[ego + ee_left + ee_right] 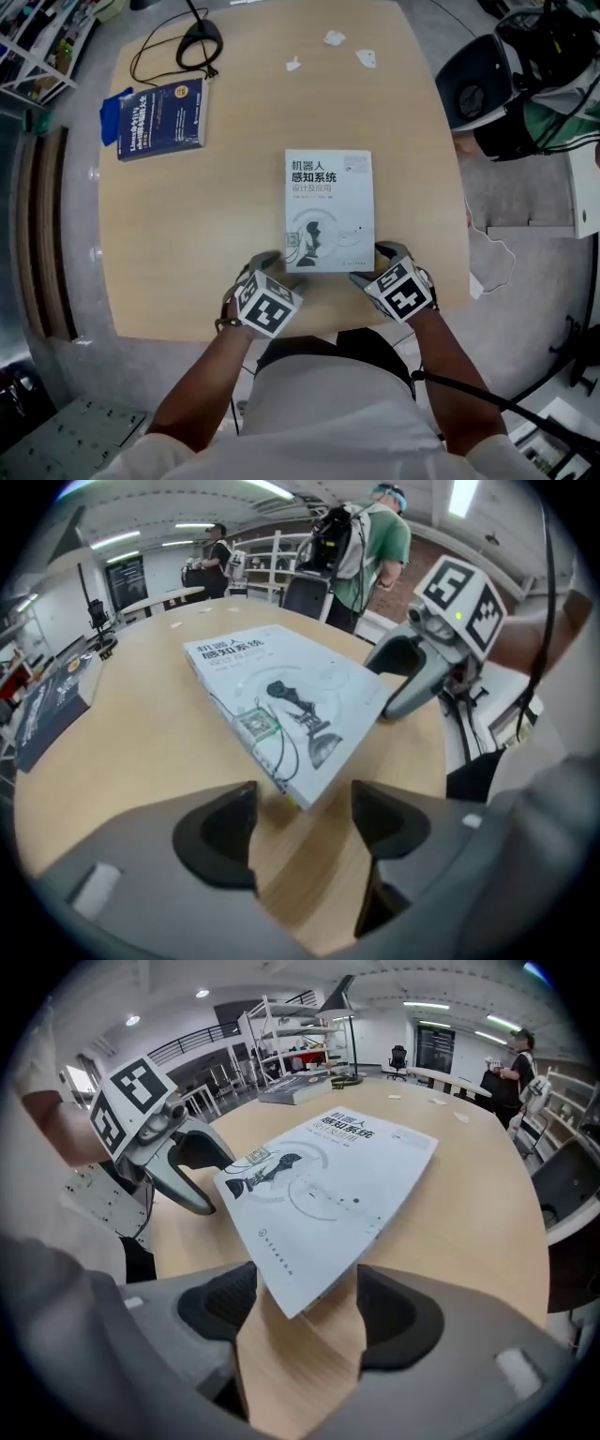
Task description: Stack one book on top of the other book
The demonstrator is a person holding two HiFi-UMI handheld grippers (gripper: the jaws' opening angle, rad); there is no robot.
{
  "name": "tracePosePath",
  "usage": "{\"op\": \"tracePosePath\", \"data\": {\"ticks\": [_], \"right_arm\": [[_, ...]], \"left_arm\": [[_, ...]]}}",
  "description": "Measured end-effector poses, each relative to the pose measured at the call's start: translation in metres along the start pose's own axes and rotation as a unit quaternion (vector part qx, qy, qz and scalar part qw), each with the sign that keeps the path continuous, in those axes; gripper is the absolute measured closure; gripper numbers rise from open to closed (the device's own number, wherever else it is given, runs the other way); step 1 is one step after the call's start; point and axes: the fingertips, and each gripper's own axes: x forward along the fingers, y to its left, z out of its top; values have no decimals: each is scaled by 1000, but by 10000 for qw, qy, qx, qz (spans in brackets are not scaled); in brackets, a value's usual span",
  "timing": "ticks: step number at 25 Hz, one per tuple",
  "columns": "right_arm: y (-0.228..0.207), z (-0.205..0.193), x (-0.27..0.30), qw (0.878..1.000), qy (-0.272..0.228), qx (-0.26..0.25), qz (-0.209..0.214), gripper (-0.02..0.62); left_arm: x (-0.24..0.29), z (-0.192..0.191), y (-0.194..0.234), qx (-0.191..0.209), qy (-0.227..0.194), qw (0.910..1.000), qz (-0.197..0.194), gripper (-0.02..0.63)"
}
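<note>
Now, left side first: we see the left gripper (302, 803) with its jaws spread wide. The near left corner of the white book (281, 705) pokes into the gap, and neither pad presses on it. The right gripper (305, 1293) stands the same way: jaws apart, the book's near right corner between them, ungripped.

The white book lies flat, cover up, near the front edge of the table (187, 244). The blue book (161, 117) lies flat at the far left, well apart from the white one.

The surface is a light wood top with rounded corners. A black cable (164, 42) loops at the far left, and three paper scraps (334, 37) lie at the far edge. A dark chair (478, 89) stands just off the right side.

Only the head view shows both grippers flanking the book's near edge. Only the left gripper view shows a person (370, 550) with a backpack standing beyond the table. Only the right gripper view shows the white shelving (291, 1026).
</note>
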Motion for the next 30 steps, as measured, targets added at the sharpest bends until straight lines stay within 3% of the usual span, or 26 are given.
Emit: {"op": "tracePosePath", "data": {"ticks": [3, 12, 17, 25, 30], "right_arm": [[0, 0, 4, 9999, 102, 3, -3, 267], [1, 2, 2, 9998, 172, -110, -41, 279], [0, 1, 1, 9999, 77, -117, -43, 318], [1, -4, 3, 9969, 238, -614, -424, 316], [0, -3, 5, 9971, 380, -521, -402, 319]], "left_arm": [[0, 12, 1, -145, -143, 9998, 60, 324], [1, 10, 2, 284, 412, 9984, 279, 350], [1, 7, 5, 383, 441, 9971, 483, 387], [6, 1, 5, 802, 473, 9927, 765, 345], [5, 3, 9, 673, 486, 9933, 804, 383]]}}
